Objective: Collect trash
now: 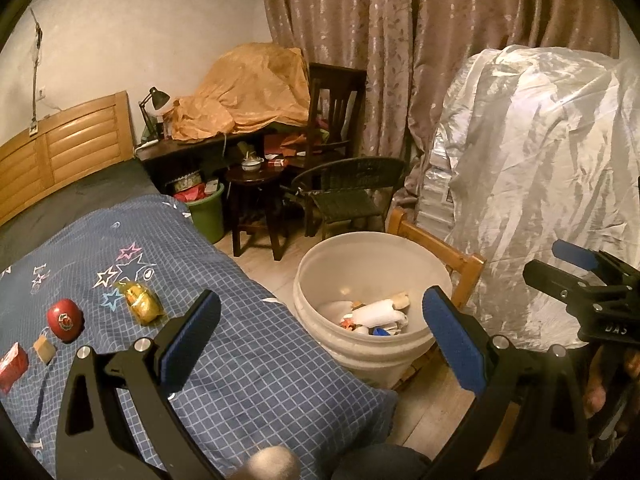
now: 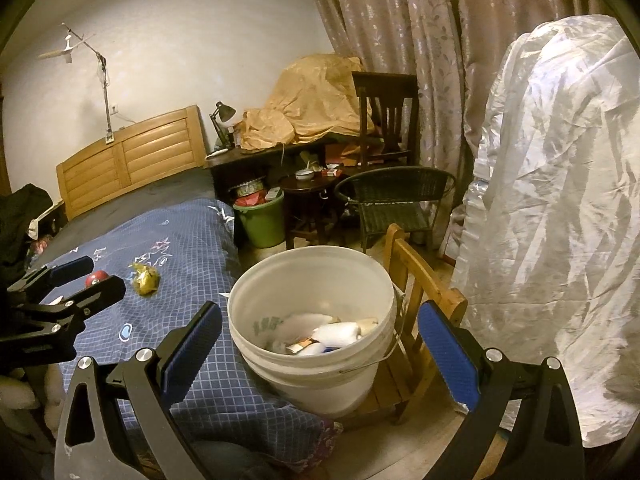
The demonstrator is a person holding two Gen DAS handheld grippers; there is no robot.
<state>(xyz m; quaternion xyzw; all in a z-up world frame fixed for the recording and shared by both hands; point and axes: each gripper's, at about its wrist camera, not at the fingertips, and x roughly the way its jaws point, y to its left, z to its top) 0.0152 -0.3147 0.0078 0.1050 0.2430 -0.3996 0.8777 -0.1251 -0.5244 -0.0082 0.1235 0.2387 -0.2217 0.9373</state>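
Inside, the white bucket (image 2: pixel 316 344) holds crumpled white wrappers (image 2: pixel 336 332)

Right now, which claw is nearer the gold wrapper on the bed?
Left. The left claw hangs open over the bed edge, with the gold wrapper just ahead on its left. The right claw is open farther right, facing the bucket.

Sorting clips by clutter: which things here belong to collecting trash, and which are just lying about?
Belong to the job:
white bucket holding trash
gold wrapper
red round thing
red packet

Lying about:
green bin
wicker chair
desk lamp
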